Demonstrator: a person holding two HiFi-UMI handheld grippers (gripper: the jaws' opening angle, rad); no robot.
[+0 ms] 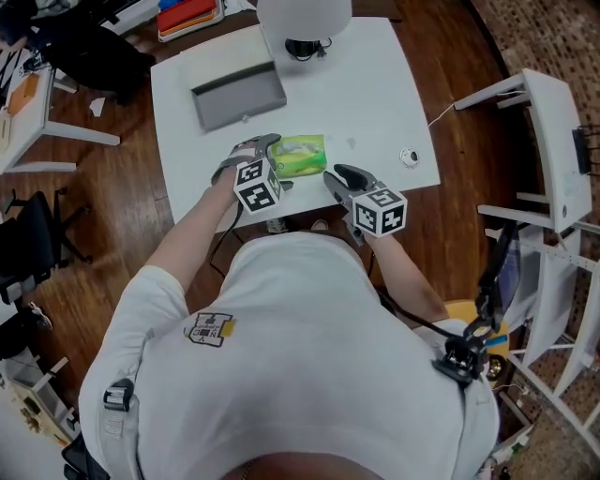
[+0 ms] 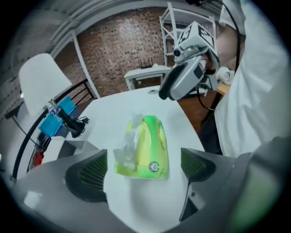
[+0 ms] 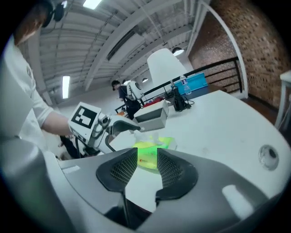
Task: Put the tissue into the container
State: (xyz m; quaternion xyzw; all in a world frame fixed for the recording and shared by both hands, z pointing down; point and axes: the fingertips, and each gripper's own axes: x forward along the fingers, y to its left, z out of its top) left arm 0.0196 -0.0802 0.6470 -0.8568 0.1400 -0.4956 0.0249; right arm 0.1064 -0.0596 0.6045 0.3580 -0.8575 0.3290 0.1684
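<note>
A green tissue pack [image 1: 300,156] with a white tissue sticking out lies near the front edge of the white table [image 1: 375,94]. My left gripper [image 1: 278,161] stands wide open around the pack's near end. In the left gripper view the pack [image 2: 143,148] lies between the pads [image 2: 86,175] without touching them. My right gripper [image 1: 336,175] hovers just right of the pack, its jaws a narrow gap apart with nothing between them [image 3: 148,166]; the pack [image 3: 152,152] shows beyond them. The grey open container [image 1: 239,96] sits farther back on the table's left.
A white rounded object [image 1: 304,17] with a black item at its base stands at the table's far edge. A small round thing [image 1: 410,157] lies at the table's right. White shelving [image 1: 553,141] stands to the right, desks and clutter to the left.
</note>
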